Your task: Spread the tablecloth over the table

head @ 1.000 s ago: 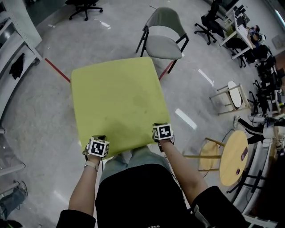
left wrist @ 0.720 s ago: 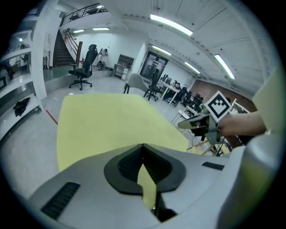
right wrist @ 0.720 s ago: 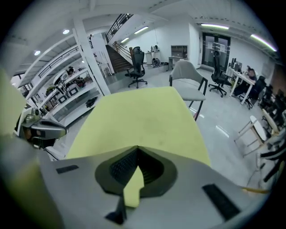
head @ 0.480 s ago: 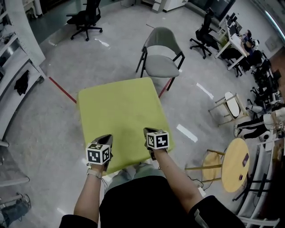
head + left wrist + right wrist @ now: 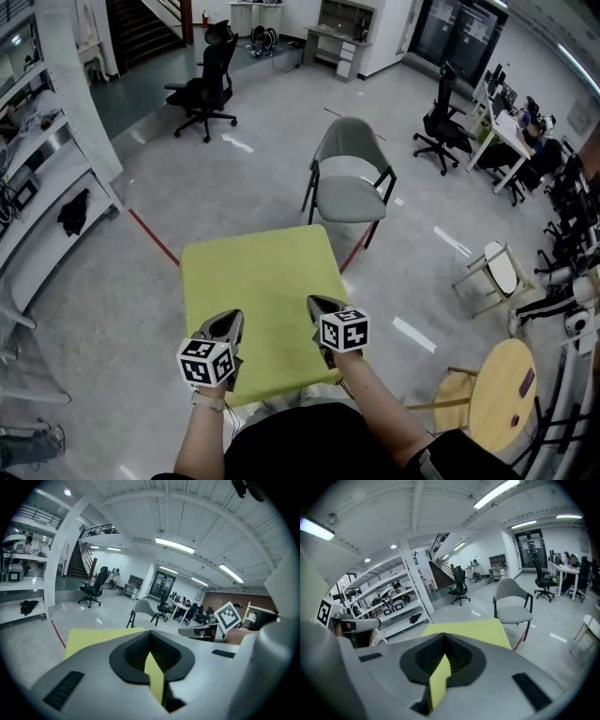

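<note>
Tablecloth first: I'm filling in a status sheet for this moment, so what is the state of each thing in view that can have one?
tablecloth: spread out flat, near edge pinched at two spots.
left gripper: jaws shut on the tablecloth's near edge.
right gripper: jaws shut on the tablecloth's near edge.
grey chair: upright, empty, beyond the cloth's far edge.
black office chair: upright, empty.

Grey armchair (image 5: 349,195) mid-floor, black office chair (image 5: 208,77) farther back left, round wooden table (image 5: 497,389) at lower right.
</note>
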The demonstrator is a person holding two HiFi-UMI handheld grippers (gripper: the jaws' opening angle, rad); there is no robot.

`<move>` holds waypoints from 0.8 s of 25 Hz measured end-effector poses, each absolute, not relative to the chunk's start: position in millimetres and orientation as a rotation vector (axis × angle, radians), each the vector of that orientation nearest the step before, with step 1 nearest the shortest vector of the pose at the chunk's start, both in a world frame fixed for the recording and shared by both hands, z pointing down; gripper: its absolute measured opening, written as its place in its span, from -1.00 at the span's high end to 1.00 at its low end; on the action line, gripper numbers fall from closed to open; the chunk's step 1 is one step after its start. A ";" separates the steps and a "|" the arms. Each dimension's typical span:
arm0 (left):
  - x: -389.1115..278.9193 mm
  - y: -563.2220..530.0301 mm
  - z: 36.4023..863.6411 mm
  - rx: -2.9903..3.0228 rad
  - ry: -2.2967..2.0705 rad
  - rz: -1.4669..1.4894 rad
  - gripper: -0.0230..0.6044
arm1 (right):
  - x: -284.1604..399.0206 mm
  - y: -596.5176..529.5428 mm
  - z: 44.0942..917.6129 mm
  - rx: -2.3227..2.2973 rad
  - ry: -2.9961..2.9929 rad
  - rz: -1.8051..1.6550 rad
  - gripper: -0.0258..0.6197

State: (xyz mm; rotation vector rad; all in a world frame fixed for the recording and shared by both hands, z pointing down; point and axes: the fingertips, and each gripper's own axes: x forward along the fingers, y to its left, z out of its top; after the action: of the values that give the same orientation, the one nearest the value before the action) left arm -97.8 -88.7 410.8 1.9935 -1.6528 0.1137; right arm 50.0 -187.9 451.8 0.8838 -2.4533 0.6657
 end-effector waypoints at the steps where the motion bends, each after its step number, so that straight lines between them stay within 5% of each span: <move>1: -95.4 -90.2 401.0 2.001 -1.670 0.095 0.89 | 49.8 -189.5 442.2 0.866 -2.478 0.644 0.89; 20: -126.7 -60.6 254.0 2.135 -1.957 -0.045 0.89 | -18.9 -157.7 244.6 0.428 -3.006 0.328 0.89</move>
State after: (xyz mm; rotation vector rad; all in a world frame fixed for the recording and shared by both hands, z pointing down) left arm -126.7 -60.6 254.0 2.1349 -1.9568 -0.0454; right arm -18.9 -157.7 244.6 0.4276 -3.0057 0.3280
